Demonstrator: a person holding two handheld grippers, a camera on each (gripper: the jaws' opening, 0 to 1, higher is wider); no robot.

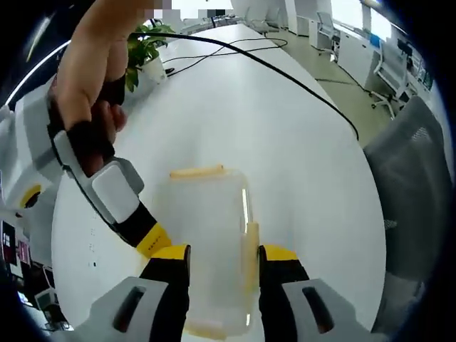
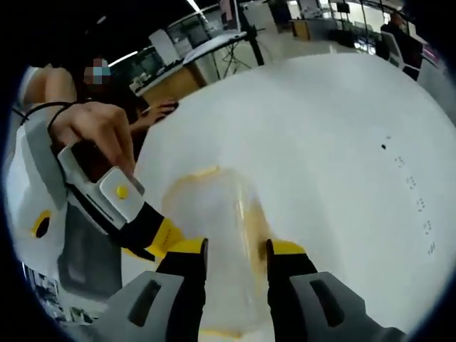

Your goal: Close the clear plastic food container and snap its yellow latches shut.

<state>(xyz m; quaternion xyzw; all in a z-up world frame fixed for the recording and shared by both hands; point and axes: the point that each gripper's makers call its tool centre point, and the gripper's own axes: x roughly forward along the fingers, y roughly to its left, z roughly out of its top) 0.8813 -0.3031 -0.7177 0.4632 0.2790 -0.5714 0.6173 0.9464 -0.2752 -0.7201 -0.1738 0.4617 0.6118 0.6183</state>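
between both jaws, clear container [image 1: 210,249]

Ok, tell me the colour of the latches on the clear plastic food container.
Yellow latches, clearest in the left gripper view.

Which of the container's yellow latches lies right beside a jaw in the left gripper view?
The long-side latch of the clear container, running beside the left gripper's right-hand jaw; the far-end latch lies well ahead of both jaws.
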